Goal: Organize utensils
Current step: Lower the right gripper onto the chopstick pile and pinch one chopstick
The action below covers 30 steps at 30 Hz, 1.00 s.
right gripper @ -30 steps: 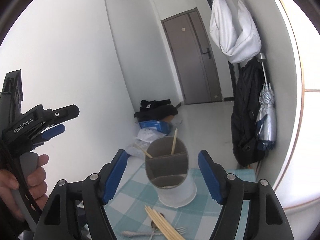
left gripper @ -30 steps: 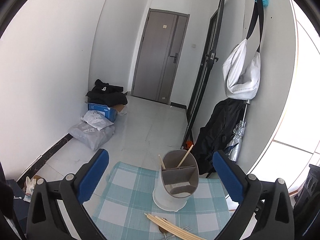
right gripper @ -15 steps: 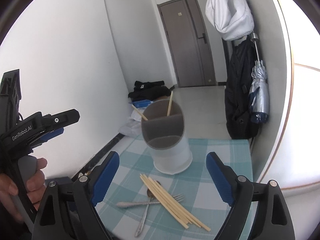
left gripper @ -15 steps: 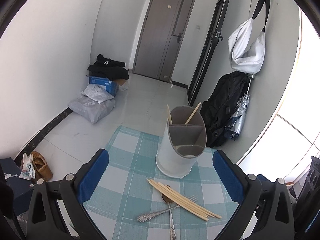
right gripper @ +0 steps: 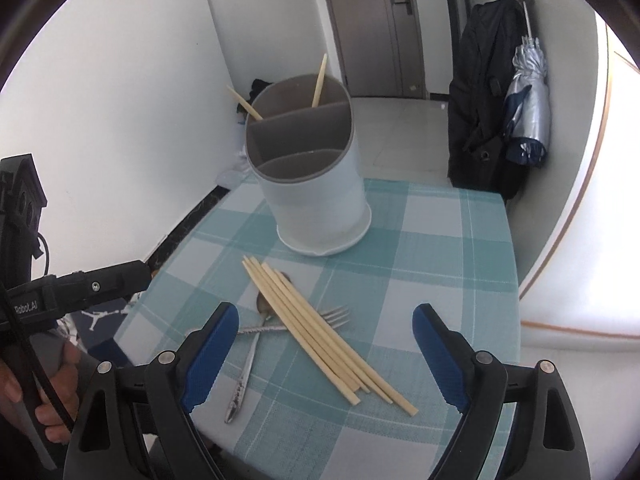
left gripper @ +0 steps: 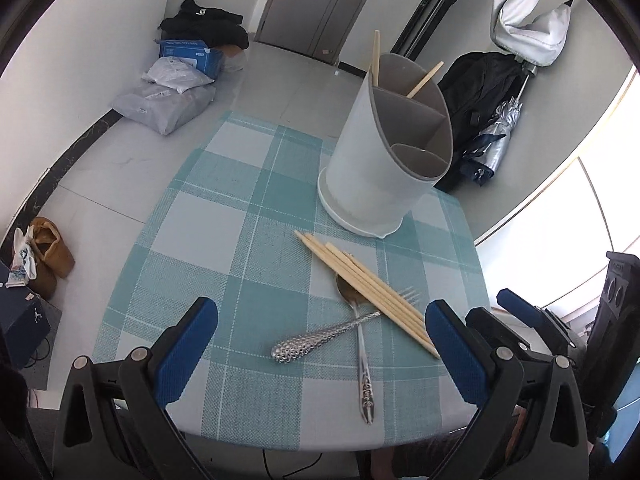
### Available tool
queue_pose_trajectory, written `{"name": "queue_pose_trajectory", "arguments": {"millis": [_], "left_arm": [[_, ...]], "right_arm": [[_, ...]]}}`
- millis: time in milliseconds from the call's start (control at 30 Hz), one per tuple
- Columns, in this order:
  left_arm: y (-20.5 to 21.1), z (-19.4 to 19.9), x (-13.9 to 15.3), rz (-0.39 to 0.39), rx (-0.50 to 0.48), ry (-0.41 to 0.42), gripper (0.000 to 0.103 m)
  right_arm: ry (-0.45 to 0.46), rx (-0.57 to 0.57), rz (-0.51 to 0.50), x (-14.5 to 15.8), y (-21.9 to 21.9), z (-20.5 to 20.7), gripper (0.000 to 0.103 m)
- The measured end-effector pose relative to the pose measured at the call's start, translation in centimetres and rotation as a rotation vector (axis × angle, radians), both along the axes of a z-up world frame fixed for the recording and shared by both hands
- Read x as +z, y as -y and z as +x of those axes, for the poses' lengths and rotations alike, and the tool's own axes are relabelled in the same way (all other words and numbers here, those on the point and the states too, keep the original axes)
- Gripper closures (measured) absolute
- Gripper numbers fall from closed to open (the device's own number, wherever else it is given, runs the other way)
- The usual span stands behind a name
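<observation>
A white utensil holder (left gripper: pixel 372 168) (right gripper: pixel 316 200) with grey dividers stands at the far side of the teal checked table (left gripper: pixel 200 220). Two chopsticks lean in its rear compartment. In front of it lie several loose chopsticks (left gripper: pixel 368 288) (right gripper: pixel 320 328) across a spoon (left gripper: pixel 362 356) (right gripper: pixel 250 356) and a fork (left gripper: pixel 320 338) (right gripper: pixel 332 315). My left gripper (left gripper: pixel 318 320) hovers open above the near table edge, with the fork handle and spoon showing between its fingers. My right gripper (right gripper: pixel 326 316) is open over the chopsticks, holding nothing. Each gripper also shows at the edge of the other's view.
On the floor to the left lie plastic bags (left gripper: pixel 164 100), a blue box (left gripper: pixel 188 54), dark clothes and brown shoes (left gripper: pixel 50 252). A black backpack (left gripper: pixel 476 92) and a folded umbrella (right gripper: pixel 528 108) lean by the right wall. A hand (right gripper: pixel 60 392) holds the left gripper.
Both grippers have sunk toward the table and tipped downward. The loose chopsticks, spoon and fork now lie fully in view between the fingers. The right jaws stand slightly wider.
</observation>
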<state>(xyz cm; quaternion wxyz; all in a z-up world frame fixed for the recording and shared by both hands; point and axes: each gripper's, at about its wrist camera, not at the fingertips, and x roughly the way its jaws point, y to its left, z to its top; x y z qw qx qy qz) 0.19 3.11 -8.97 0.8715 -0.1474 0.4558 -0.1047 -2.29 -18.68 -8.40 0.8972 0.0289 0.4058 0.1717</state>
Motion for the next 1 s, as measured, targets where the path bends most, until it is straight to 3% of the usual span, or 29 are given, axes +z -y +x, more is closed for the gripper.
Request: {"name": "queue_pose_trajectory", "arguments": {"millis": [167, 433, 500, 633, 700, 767, 1000], "left_arm": [[-1.1, 0.6, -0.7, -0.042, 0.018, -0.046, 0.001], [-1.7, 1.3, -1.4, -0.057, 0.019, -0.094, 0.001], [-2.0, 1.5, -1.3, -0.063, 0.017, -0.097, 0.001], [-2.1, 1.7, -1.0, -0.043, 0.014, -0.083, 0.001], [-2.2, 1.8, -0.9, -0.037, 0.012, -0.077, 0.001], [-2.3, 1.9, -0.8, -0.024, 0.016, -0.070, 0.001], [-2.5, 2.3, -0.8, -0.026, 0.018, -0.072, 0.001]], "right_arm": [[-0.064, 0.006, -0.039, -1.7, -1.1, 1.8, 0.016], [-0.188, 0.090, -0.110, -3.9, -3.7, 5.3, 0.033], [-0.196, 0.127, -0.143, -4.1, -4.7, 6.2, 0.041], [-0.205, 0.161, -0.194, -4.8, -6.1, 7.9, 0.048], [-0.238, 0.182, -0.212, -5.7, -6.7, 8.9, 0.063], [-0.248, 0.191, -0.213, -6.1, -6.8, 9.5, 0.070], [-0.275, 0.229, -0.240, -6.7, -6.9, 10.0, 0.072]]}}
